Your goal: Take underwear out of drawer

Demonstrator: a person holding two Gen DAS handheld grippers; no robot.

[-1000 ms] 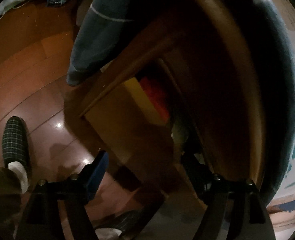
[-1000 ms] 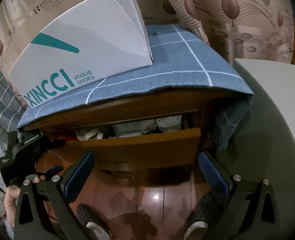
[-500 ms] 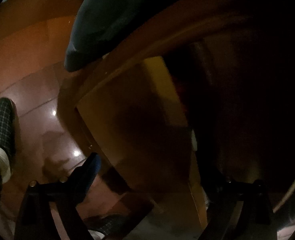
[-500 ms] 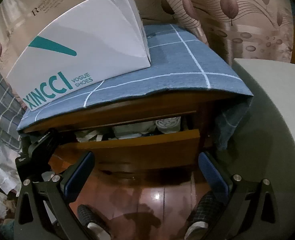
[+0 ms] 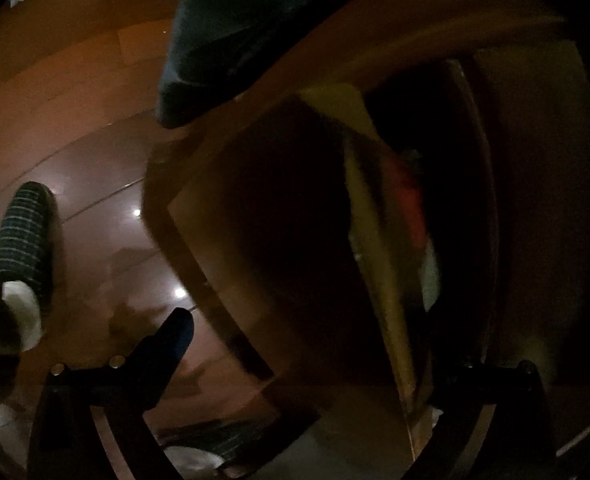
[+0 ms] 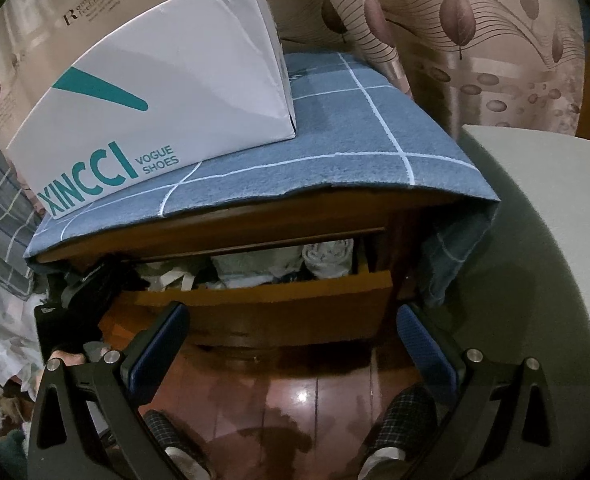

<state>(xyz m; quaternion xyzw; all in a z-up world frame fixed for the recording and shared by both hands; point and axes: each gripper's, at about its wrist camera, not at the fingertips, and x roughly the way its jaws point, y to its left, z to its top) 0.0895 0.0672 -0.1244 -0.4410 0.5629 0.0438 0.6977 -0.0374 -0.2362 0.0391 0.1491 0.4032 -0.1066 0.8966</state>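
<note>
Under the blue checked cloth [image 6: 335, 136], folded pale underwear [image 6: 327, 254] fills the half-open brown wooden drawer [image 6: 279, 300]. Left gripper [image 5: 307, 344] at 9 o'clock, jaws opening astride its front; right gripper [image 6: 291, 332] jaws wide, empty.

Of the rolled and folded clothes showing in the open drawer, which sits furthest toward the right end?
The pale rolled bundle, coiled end facing out, against the drawer right end. The folded light-green piece and white strappy item lie further left.

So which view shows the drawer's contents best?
The right wrist view: the open drawer faces it, lit, folded clothes plain above its front. The left wrist view is dark and blurred, showing just a red patch inside.
</note>
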